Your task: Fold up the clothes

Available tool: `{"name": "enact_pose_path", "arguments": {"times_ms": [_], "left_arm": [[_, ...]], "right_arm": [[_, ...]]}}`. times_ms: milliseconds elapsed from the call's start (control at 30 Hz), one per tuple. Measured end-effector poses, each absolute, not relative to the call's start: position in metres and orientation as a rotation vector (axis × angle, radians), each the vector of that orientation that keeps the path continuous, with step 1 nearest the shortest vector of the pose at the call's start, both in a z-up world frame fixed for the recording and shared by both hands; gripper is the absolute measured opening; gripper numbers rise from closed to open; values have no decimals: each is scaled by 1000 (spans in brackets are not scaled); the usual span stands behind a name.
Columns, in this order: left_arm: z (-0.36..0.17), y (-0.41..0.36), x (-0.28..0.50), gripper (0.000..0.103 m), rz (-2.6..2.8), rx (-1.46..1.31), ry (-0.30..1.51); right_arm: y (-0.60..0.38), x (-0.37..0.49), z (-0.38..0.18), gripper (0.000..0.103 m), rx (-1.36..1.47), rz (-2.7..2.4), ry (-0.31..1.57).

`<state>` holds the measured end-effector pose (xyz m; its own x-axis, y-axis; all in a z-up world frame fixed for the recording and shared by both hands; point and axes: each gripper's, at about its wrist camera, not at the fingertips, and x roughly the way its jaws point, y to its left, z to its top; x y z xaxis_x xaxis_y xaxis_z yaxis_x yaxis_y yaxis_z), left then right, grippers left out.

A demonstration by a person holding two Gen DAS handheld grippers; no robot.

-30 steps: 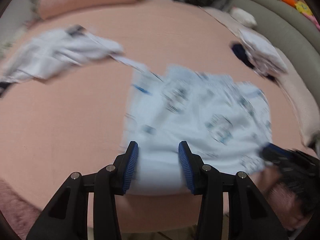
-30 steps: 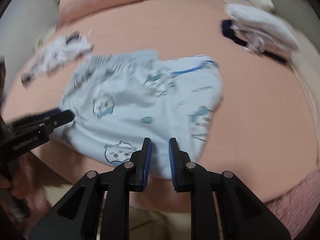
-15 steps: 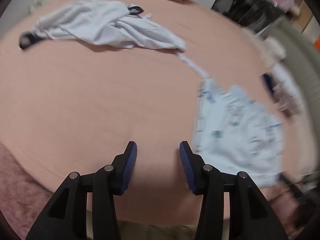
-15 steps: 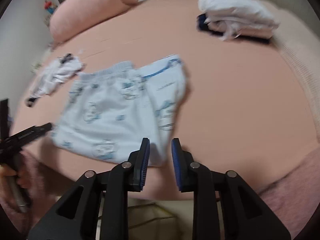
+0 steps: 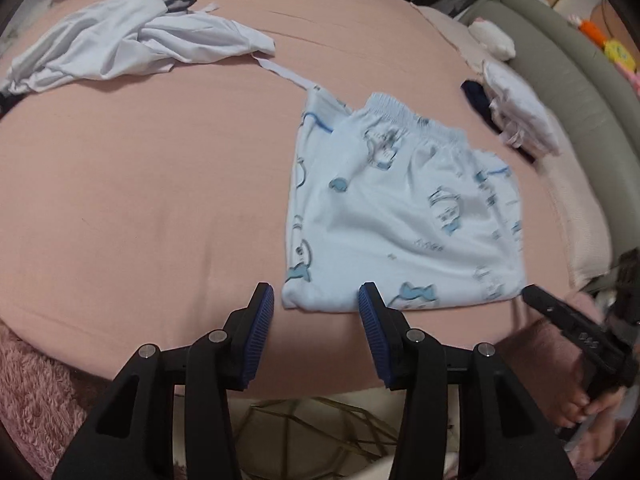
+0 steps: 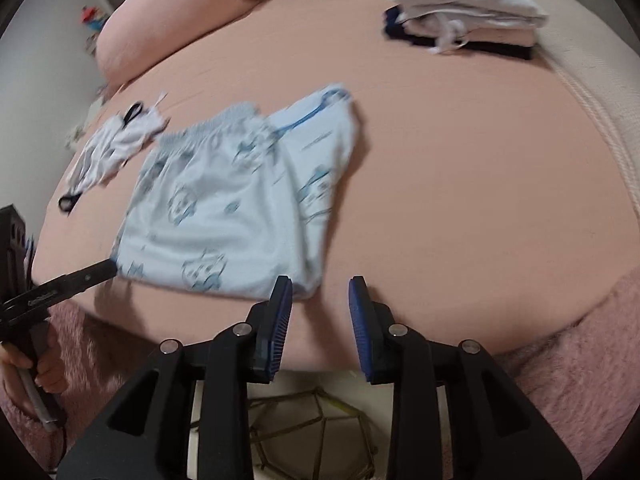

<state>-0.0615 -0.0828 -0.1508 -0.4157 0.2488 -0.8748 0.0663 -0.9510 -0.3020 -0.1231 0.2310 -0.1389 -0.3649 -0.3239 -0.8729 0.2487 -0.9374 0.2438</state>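
Observation:
Light blue cartoon-print shorts lie folded flat on the pink bed sheet. My left gripper hovers open at their near left corner, and its pads do not press the cloth. In the right wrist view the same shorts lie left of centre. My right gripper is just off their near right corner. Its jaws are opening and nothing is between them. Each view shows the other gripper's fingers at the shorts' opposite near corner.
A crumpled white garment lies at the far left of the bed. A stack of folded clothes sits at the far right by a grey padded edge. A pink pillow is at the back and a fuzzy pink blanket covers the near edge.
Both grippers have drawn back from over the shorts' near edge to just off its corners. The right jaws have widened. The shorts now lie flat and still.

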Motion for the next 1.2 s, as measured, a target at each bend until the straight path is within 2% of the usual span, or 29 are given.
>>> {"name": "enact_pose_path", "arguments": {"times_ms": [200, 333, 433, 533, 667, 800, 900, 1000, 1033, 1067, 1100, 1133, 1200], "left_arm": [[-154, -88, -73, 45, 2534, -1630, -453], [-149, -98, -79, 45, 2568, -1591, -497], [-142, -96, -84, 45, 2557, -1514, -522], [-150, -90, -93, 45, 2561, -1592, -455], [-152, -98, -96, 45, 2543, -1623, -553], [-162, -109, -95, 45, 2414, -1580, -806], [-164, -104, -96, 42, 2412, -1570, -792], [-165, -99, -98, 26, 2424, -1567, -761], [-164, -100, -98, 13, 2423, -1556, -779], [-161, -99, -97, 10, 2421, -1544, -792], [-158, -98, -94, 10, 2436, -1540, -778], [-154, -97, -91, 9, 2447, -1538, -760], [-147, -94, -84, 7, 2455, -1545, -709]], "right_arm": [[215, -120, -153, 28, 1574, -2335, 35], [228, -125, -143, 28, 1600, -2322, -97], [223, -123, -129, 31, 1497, -2366, -77], [212, -130, -140, 31, 1543, -2354, -21], [223, -131, -137, 31, 1628, -2338, -85], [226, -135, -131, 34, 1613, -2286, -180], [222, -145, -150, 34, 1666, -2231, -236], [218, -146, -157, 35, 1651, -2292, -248], [212, -145, -155, 35, 1657, -2304, -198], [205, -143, -152, 30, 1642, -2311, -136], [203, -141, -151, 17, 1625, -2293, -131], [201, -139, -150, 13, 1609, -2273, -133], [210, -136, -147, 11, 1605, -2241, -224]]}}
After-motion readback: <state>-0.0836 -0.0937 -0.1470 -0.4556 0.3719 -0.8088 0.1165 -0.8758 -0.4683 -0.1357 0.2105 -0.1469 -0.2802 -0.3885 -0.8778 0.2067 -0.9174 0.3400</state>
